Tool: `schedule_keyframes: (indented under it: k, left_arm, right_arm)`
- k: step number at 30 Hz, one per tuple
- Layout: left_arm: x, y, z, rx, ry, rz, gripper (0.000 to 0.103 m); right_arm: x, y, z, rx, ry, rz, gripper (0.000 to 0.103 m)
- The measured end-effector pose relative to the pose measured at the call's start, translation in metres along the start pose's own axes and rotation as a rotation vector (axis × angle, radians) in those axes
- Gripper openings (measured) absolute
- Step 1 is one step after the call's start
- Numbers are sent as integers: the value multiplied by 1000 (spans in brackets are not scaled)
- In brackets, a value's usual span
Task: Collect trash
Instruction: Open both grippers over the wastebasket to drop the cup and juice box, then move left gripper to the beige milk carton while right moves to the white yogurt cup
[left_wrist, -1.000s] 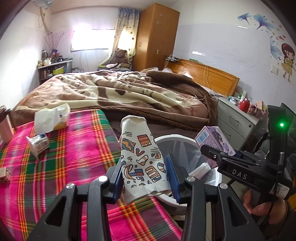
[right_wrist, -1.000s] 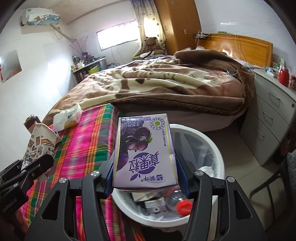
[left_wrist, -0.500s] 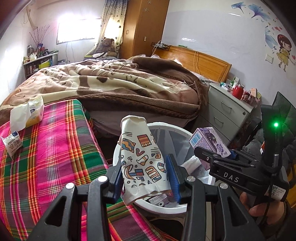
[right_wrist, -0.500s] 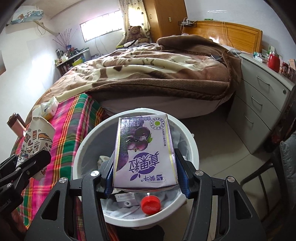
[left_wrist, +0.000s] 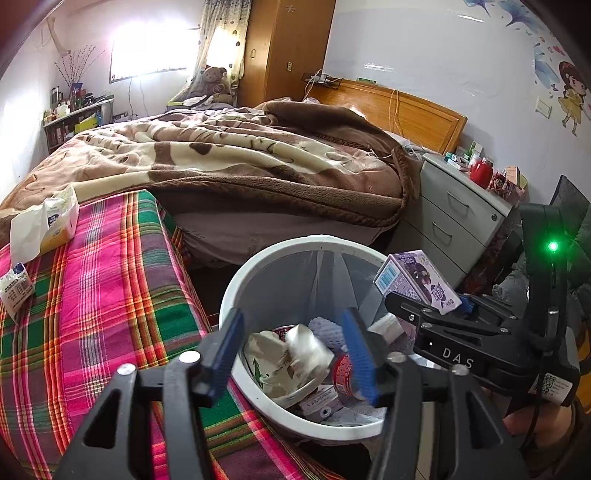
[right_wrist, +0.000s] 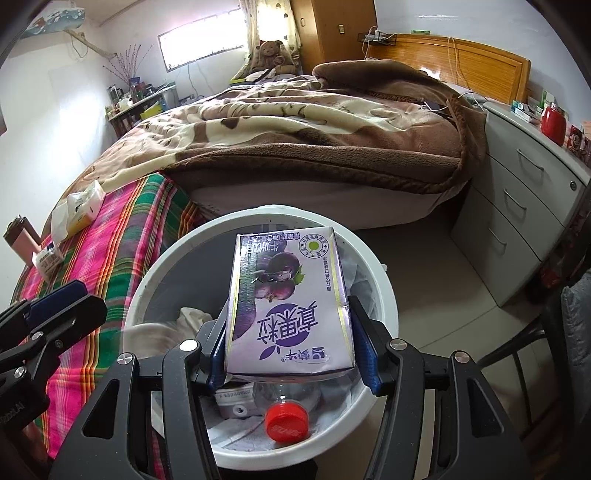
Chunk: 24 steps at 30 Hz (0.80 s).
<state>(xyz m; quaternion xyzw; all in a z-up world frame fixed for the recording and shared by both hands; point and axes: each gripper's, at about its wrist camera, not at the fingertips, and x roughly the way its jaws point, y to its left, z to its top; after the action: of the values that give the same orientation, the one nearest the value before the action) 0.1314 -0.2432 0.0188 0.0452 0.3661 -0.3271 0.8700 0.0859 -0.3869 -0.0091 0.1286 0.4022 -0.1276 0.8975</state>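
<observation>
Both claws are poised over the round white plastic bin (left_wrist: 236, 295). Nothing is gripped by the left gripper (left_wrist: 291, 354), whose jaws have just been opening; a blurred white patterned paper cup (left_wrist: 295, 350) is seen inside the bin. The purple rectangular juice carton (right_wrist: 290, 306) is clamped by the right gripper (right_wrist: 290, 349), unreleased. At ten o'clock, a small white carton (left_wrist: 14, 286) and crumpled tissue pack (left_wrist: 48, 221) remain on the plaid cloth (left_wrist: 103, 295).

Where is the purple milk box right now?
The purple milk box is clamped in the right gripper, right over the white trash bin beside the bed. In the left wrist view it sits at the bin's right edge.
</observation>
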Motion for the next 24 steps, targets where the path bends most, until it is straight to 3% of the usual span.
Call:
schedule_keyframes:
  k: [6,24]
  left_arm:
    - [-5,5,0,-10,-8,-4,68]
    - [-40,31,-10,-51,-58,34,68]
  right_arm:
    - [-2,1,1,1,-8,-1,69]
    - [-15,21,1,-11,-46,37,69]
